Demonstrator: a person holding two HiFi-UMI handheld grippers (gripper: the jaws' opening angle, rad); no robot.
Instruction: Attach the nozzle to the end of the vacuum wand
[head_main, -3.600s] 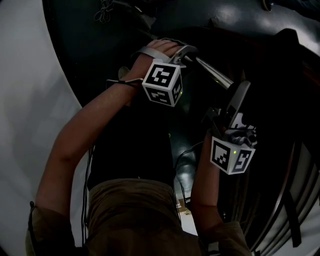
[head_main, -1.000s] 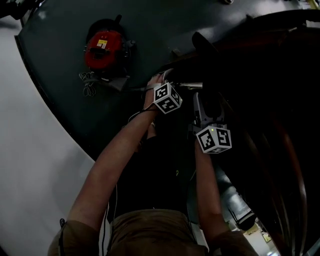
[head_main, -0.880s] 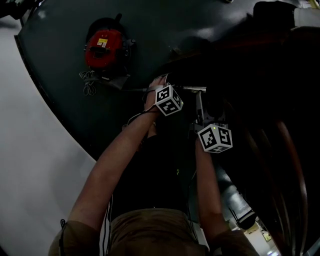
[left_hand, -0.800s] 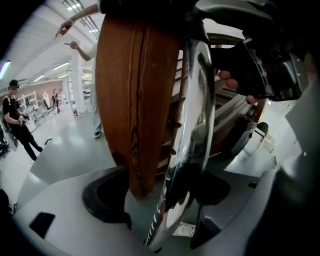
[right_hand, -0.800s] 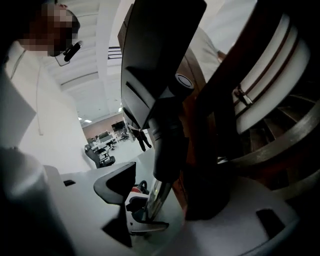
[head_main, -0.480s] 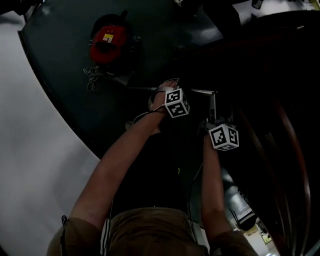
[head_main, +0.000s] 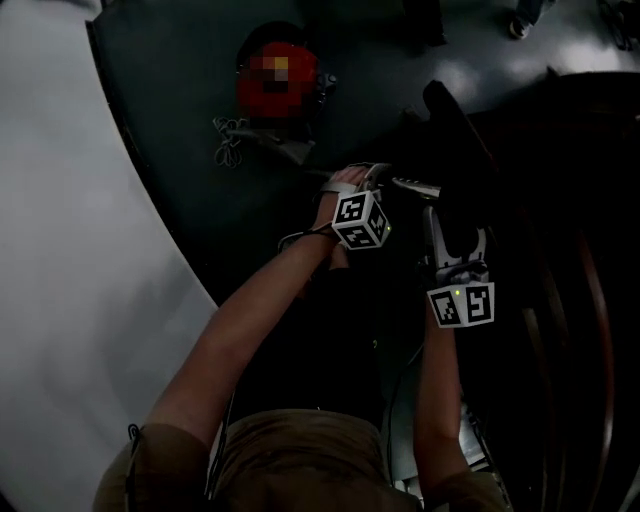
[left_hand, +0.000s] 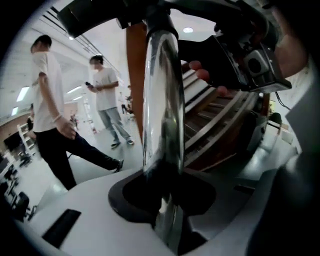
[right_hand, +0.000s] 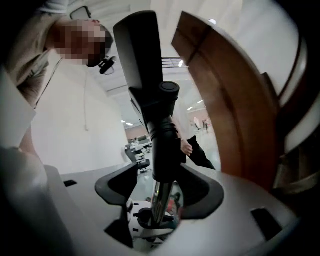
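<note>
Left gripper (left_hand: 166, 202): jaws have just closed tight on the chrome wand (left_hand: 162, 100) | Right gripper (right_hand: 160, 187): jaws wide, just closing, black nozzle (right_hand: 162, 135) between them, gap beside one pad | Nozzle: collar at the wand's end, beside a wooden rail (right_hand: 235, 110)

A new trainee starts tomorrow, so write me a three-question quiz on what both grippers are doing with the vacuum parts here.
1. True or false: the left gripper is shut on the chrome vacuum wand.
2. What stands between the right gripper's jaws? A. a brush B. the black nozzle C. nothing
3. What colour is the vacuum body on the floor in the head view?
Key: 1. True. 2. B; those jaws have just been closing, with a gap showing at one pad. 3. Red.
</note>
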